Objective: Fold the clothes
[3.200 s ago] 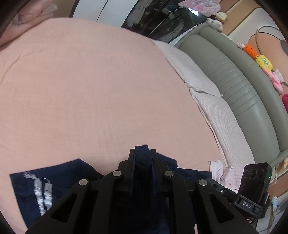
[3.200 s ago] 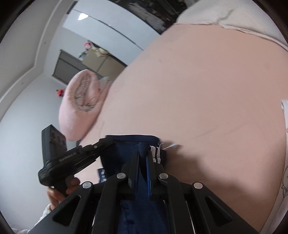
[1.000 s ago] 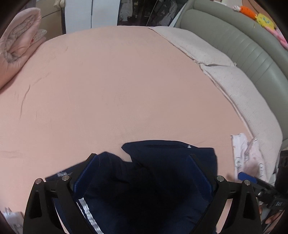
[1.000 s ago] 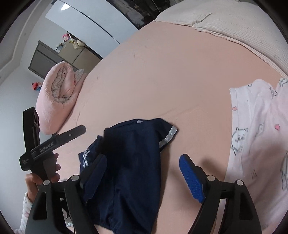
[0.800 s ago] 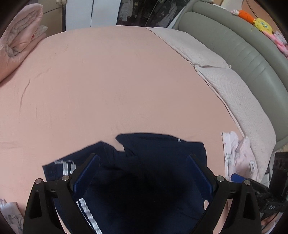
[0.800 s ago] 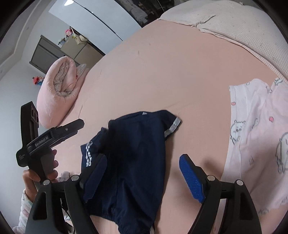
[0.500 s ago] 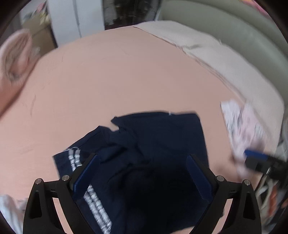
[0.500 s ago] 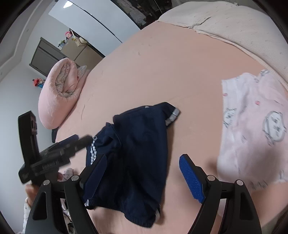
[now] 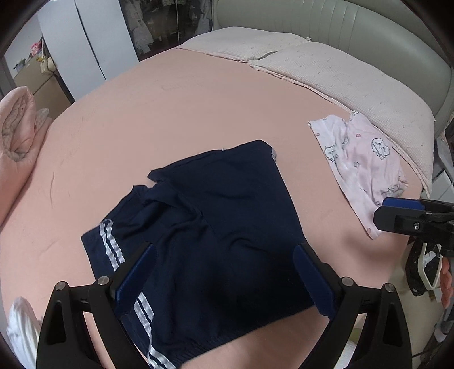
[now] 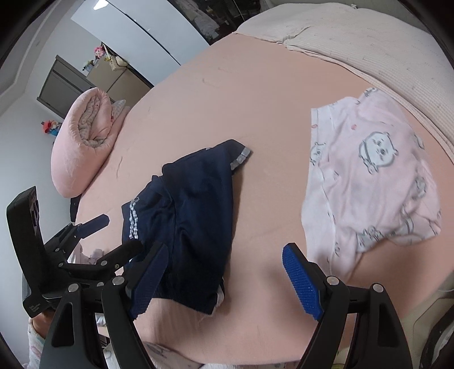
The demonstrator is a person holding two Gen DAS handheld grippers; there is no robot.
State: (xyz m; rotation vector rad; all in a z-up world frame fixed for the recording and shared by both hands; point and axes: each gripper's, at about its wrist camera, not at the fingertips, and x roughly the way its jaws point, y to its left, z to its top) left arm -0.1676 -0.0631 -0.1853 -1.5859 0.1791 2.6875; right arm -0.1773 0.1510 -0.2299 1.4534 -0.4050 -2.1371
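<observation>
**Navy shorts lie loose on the pink bed, both grippers spread above them**

The navy shorts (image 9: 215,227) lie crumpled on the pink bed sheet (image 9: 176,113), and neither tool has hold of them. The left gripper (image 9: 224,281) hangs over their near half with its jaws spread wide, the blue pads (image 9: 136,278) standing apart with dark cloth showing between them, nothing pinched. From the left wrist view the white side stripes (image 9: 110,249) run under and just outside the left-hand pad, and the waistband edge lies nearest, below the jaws.

The right gripper (image 10: 224,281) is likewise open, its jaws set wide. In its own view the shorts (image 10: 193,221) sit partly behind the left-hand pad and stretch away from it, while the right-hand pad stands over bare sheet. The left gripper shows at the far left of that view, beside the shorts, with a bit of a hand under it.

Beyond the right-hand jaw lies a pale pink printed garment (image 10: 369,181), apart from the shorts. Further off, to the left, a rolled pink quilt (image 10: 85,144) sits at the bed's edge; at the far side are beige pillows (image 9: 326,71) against a grey padded headboard (image 9: 369,25).
</observation>
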